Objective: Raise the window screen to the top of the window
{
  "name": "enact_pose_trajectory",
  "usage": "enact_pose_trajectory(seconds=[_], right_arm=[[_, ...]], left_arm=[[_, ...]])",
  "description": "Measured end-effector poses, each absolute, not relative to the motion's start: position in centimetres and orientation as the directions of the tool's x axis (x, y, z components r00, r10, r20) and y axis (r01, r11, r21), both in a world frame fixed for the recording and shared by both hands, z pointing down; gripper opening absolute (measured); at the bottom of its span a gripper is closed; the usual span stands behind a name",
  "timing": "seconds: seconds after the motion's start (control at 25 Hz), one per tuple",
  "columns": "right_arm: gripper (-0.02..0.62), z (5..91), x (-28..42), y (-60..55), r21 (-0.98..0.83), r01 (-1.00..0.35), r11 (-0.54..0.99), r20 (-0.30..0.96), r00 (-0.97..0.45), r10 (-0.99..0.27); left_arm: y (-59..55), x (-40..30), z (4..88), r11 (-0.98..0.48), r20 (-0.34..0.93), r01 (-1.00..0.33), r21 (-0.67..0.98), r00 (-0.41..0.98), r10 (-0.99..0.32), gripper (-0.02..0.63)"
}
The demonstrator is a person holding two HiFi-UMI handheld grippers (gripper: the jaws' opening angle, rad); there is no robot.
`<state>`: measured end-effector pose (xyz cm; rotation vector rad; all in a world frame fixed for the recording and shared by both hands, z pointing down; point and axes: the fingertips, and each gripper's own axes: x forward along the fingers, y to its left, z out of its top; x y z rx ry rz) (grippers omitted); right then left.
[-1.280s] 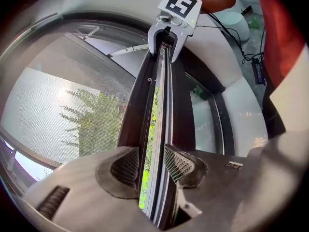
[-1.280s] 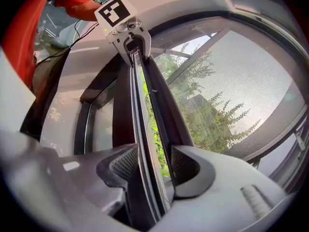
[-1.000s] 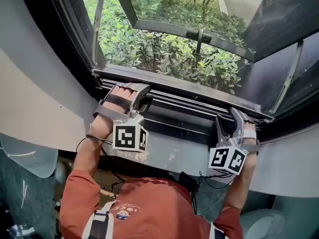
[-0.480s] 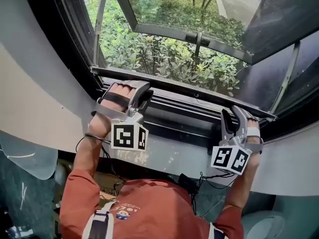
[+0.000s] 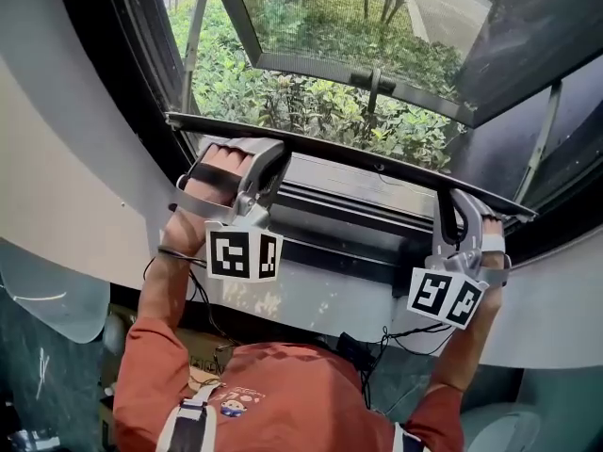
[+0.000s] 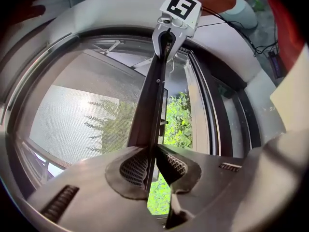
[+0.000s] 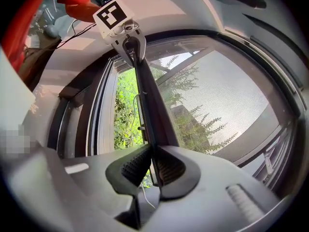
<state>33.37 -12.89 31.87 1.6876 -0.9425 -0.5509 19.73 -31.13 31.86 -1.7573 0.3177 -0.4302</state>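
1. The window screen rail sits higher than a second ago, clear of the sill track but far below the window's top.
2. Left gripper and right gripper have just closed their jaws. They pinch the rail's ends, keeping it level.

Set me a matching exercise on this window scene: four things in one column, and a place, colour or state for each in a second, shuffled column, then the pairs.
Column one
1. left hand-held gripper
2. right hand-held gripper
3. screen bar
4. shrubs

Column two
A. green, outdoors beyond the window
B. shut on the bar's right end
C. dark, pinched at both ends
D. shut on the bar's left end

Pairs: 1-D, 2-B, 3-C, 4-A

Note: the jaws of both hand-held grippers have just been closing, and the bar stands between each pair.
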Motion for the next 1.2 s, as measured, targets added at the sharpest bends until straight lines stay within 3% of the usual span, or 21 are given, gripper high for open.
enact_pose_trajectory(seconds=[0.68,1.2], right_arm=[[0.048,27.3,33.4,-12.8,0.956,-0.237,-0.173,-0.005,0.579,-0.816],[0.055,20.9,33.5,-12.9,0.956,-0.106,-0.275,-0.173,0.553,-0.815]], left_arm=[[-31.0,19.7,27.2,-0.188,0.031,-0.055,-0.981,0.903,-0.429,0.055],[-31.2,19.8,20.8,-0.128,-0.105,-0.175,-0.976,0.897,-0.430,0.063]])
